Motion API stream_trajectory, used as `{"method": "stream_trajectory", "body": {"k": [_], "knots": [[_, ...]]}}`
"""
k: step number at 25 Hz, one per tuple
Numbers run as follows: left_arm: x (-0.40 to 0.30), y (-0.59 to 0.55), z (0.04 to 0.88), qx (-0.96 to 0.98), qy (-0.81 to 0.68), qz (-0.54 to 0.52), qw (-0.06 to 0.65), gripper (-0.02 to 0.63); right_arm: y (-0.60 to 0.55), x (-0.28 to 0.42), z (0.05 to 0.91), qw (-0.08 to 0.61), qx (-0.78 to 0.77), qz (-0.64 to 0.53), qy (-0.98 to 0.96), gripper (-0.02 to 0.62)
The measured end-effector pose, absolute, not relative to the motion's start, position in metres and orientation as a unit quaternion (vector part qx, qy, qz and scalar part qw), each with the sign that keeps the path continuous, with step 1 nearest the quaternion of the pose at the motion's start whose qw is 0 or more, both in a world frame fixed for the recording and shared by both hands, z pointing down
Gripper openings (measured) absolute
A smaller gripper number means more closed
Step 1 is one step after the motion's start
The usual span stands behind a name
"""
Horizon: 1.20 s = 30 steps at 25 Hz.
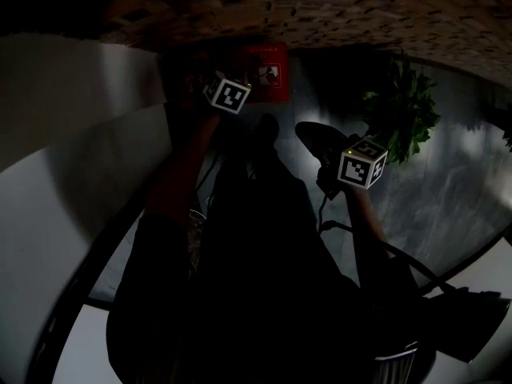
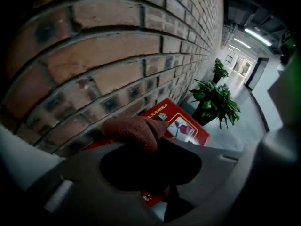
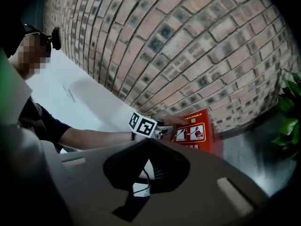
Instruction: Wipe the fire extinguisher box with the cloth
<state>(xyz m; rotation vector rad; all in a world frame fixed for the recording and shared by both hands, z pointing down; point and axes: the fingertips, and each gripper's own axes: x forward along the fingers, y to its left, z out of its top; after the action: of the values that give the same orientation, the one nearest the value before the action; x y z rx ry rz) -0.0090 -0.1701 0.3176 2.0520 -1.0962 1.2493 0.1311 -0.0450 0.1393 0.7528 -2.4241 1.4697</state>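
Escaping the dark head view, cloth (image 2: 136,131) shows in left gripper view.

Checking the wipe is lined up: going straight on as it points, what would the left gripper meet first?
Most likely the red fire extinguisher box, just beyond the held brown cloth; depth unclear.

I see a brick wall (image 2: 117,51) filling the upper left, a potted plant (image 2: 214,102) right of centre, and ceiling lights (image 2: 256,36) at upper right.
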Motion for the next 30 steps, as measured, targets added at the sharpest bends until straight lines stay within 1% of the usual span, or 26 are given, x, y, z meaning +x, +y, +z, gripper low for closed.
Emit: {"method": "stream_trajectory", "body": {"k": [5, 14, 19, 25, 30], "knots": [[-0.087, -0.155, 0.322, 0.699, -0.475, 0.431, 0.316, 0.107, -0.045, 0.101, 0.134, 0.122, 0.228, 0.493, -0.831, 0.000], [-0.162, -0.132, 0.339, 0.637, -0.543, 0.413, 0.360, 0.107, -0.036, 0.046, 0.131, 0.156, 0.176, 0.484, -0.843, 0.000], [-0.181, -0.127, 0.352, 0.619, -0.553, 0.420, 0.369, 0.107, -0.029, 0.036, 0.137, 0.179, 0.166, 0.491, -0.836, 0.000], [-0.192, -0.128, 0.366, 0.609, -0.551, 0.438, 0.366, 0.107, -0.028, 0.036, 0.141, 0.183, 0.171, 0.497, -0.831, 0.000], [-0.191, -0.129, 0.373, 0.604, -0.545, 0.464, 0.351, 0.107, -0.030, 0.045, 0.145, 0.178, 0.181, 0.501, -0.828, 0.000]]}}
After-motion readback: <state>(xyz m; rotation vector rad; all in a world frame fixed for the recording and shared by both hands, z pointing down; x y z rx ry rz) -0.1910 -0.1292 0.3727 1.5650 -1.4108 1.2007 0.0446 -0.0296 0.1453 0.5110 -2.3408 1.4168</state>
